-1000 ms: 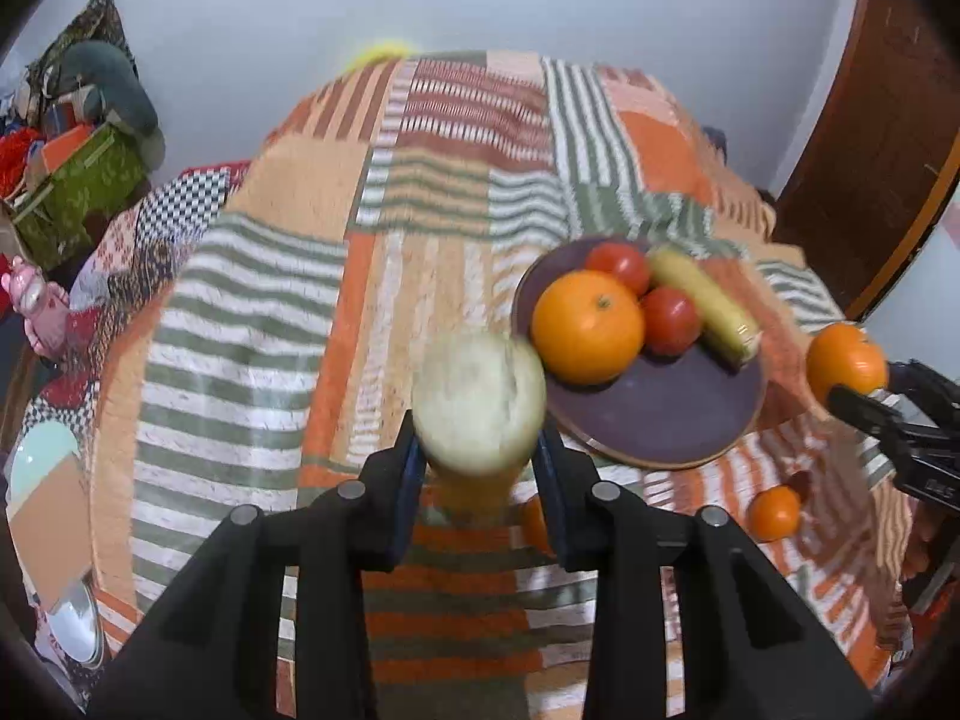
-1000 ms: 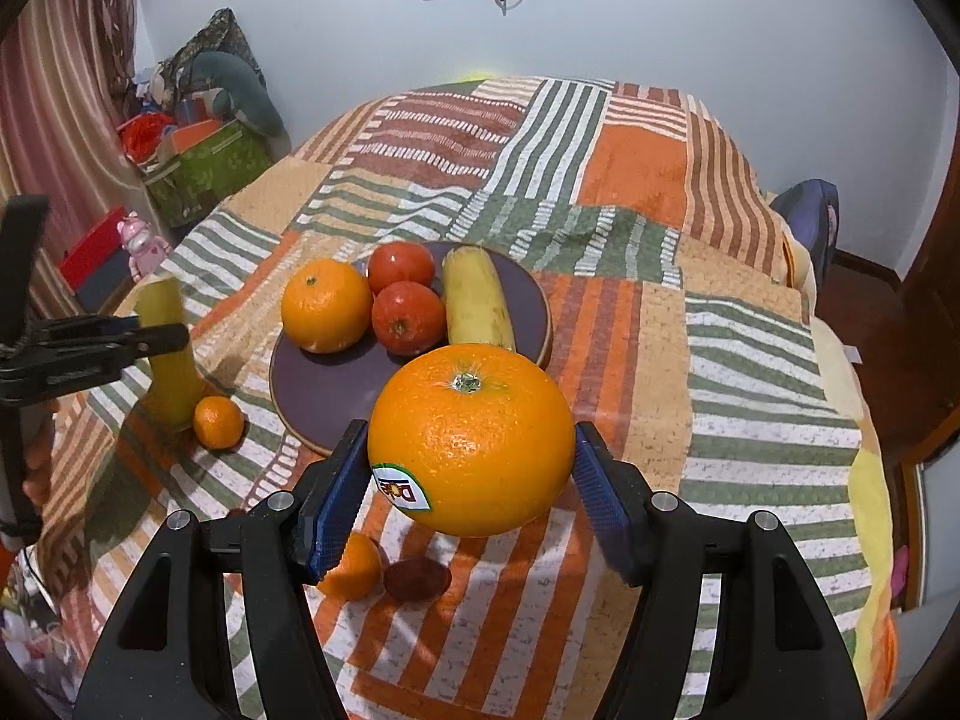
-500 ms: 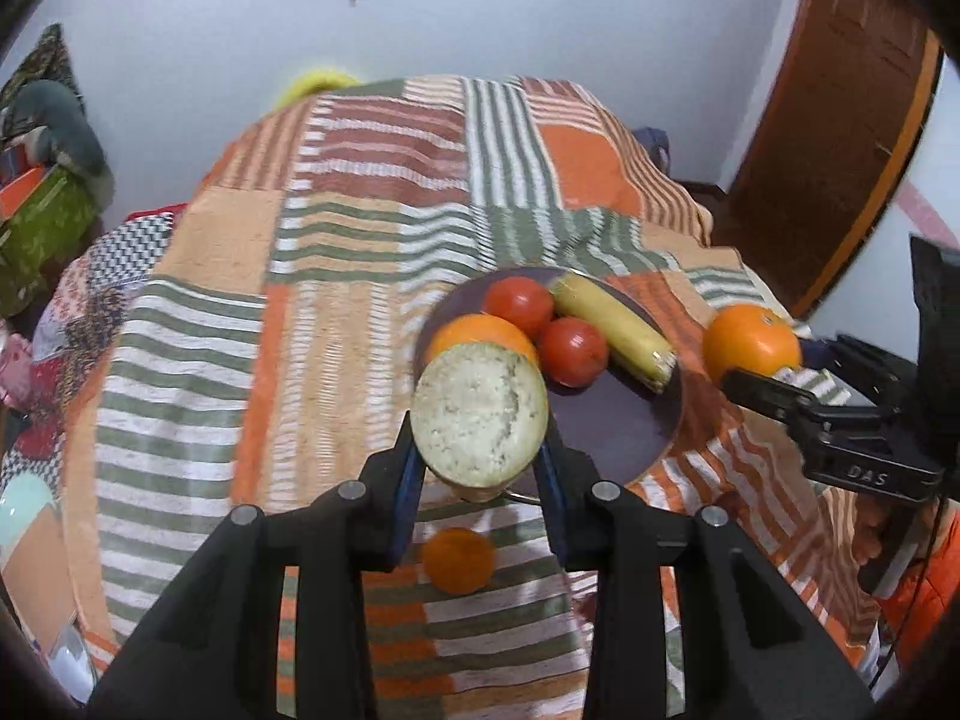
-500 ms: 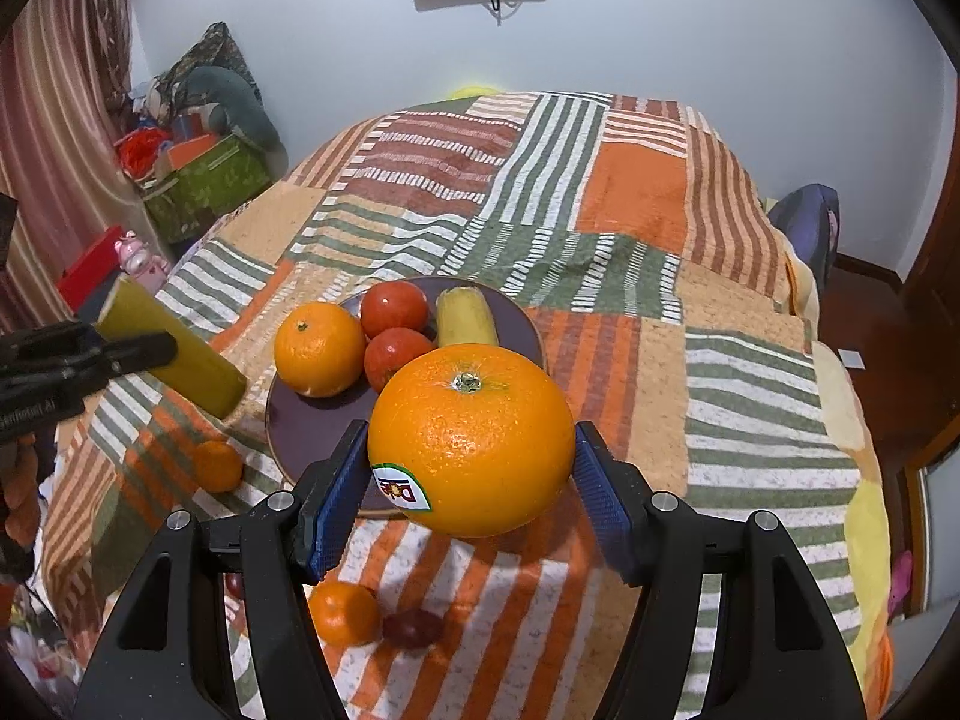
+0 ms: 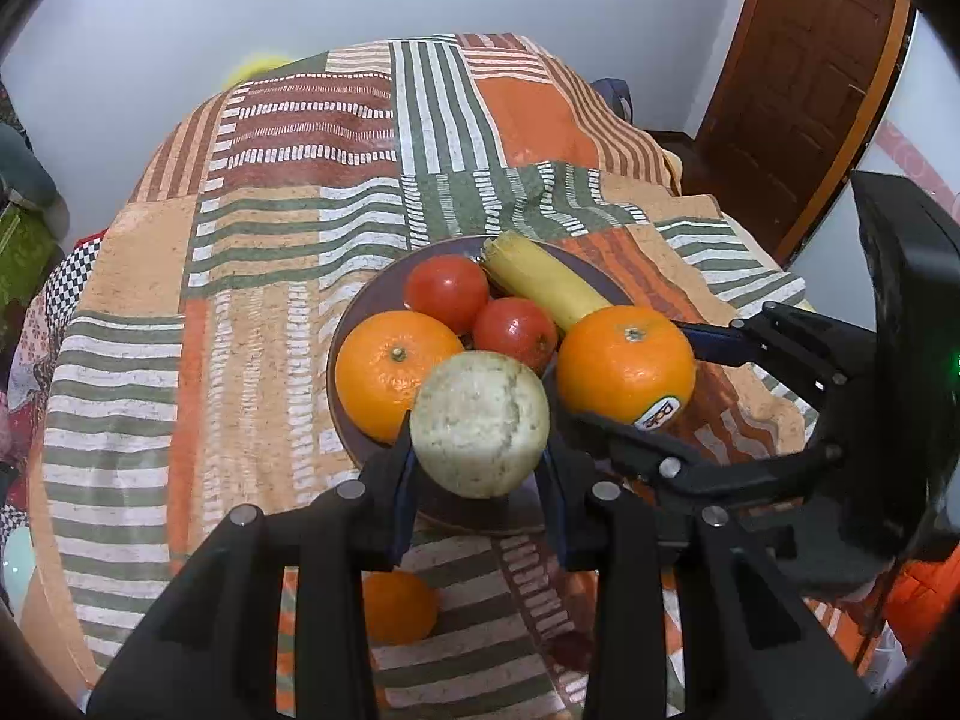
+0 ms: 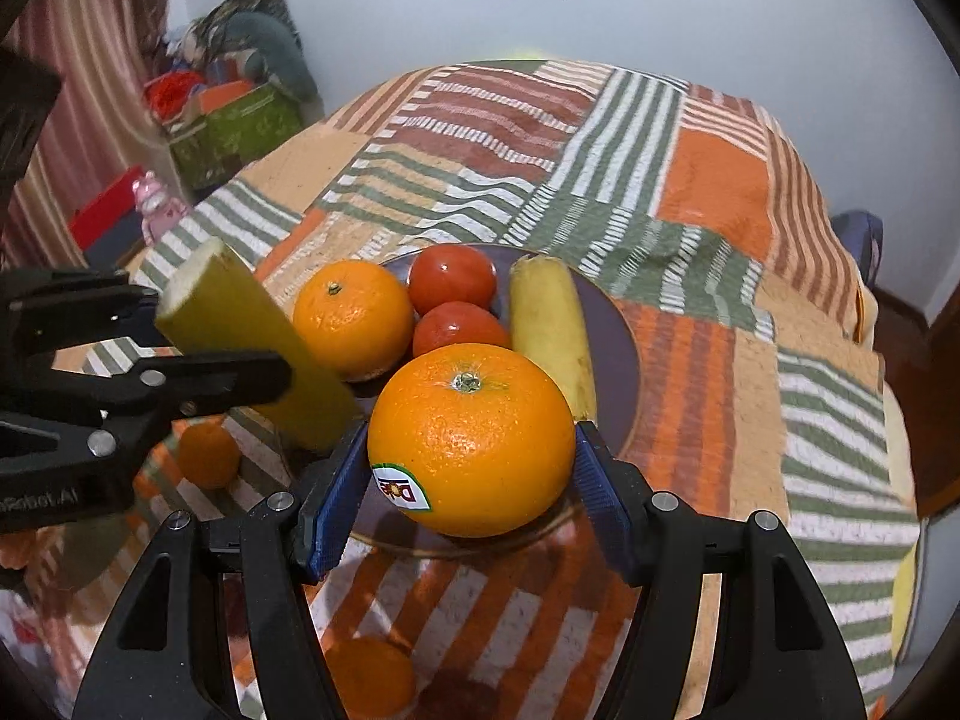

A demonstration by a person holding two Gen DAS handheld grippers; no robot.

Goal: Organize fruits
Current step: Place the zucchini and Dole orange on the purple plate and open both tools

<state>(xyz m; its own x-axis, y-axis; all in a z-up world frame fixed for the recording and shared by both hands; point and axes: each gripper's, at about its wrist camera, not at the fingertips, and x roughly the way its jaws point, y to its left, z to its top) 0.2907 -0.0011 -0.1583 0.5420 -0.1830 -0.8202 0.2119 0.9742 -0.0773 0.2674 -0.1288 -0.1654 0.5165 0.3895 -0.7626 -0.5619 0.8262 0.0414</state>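
Note:
My left gripper [image 5: 480, 468] is shut on a yellow-green banana piece [image 5: 480, 426] whose pale cut end faces the camera. The piece hangs tilted over the near left rim of a dark plate [image 5: 372, 300]. My right gripper [image 6: 471, 450] is shut on a large stickered orange [image 6: 471, 438] above the plate's near edge [image 6: 618, 348]. On the plate lie another orange [image 6: 354, 318], two tomatoes [image 6: 453, 279] and a banana piece [image 6: 549, 324]. In the left wrist view the right gripper [image 5: 651, 384] and its orange [image 5: 624, 366] sit just right of my banana piece.
A small mandarin [image 5: 399, 606] lies on the patchwork blanket [image 5: 270, 276] below the plate. A second mandarin [image 6: 369, 681] and a dark fruit [image 6: 462, 696] lie near the front edge. A green box [image 6: 240, 132] and pink toy [image 6: 157, 207] are left, a wooden door [image 5: 798, 90] right.
Both grippers have closed in on the plate from either side, each keeping its fruit. The banana piece and the large orange now hang side by side over the plate's near edge.

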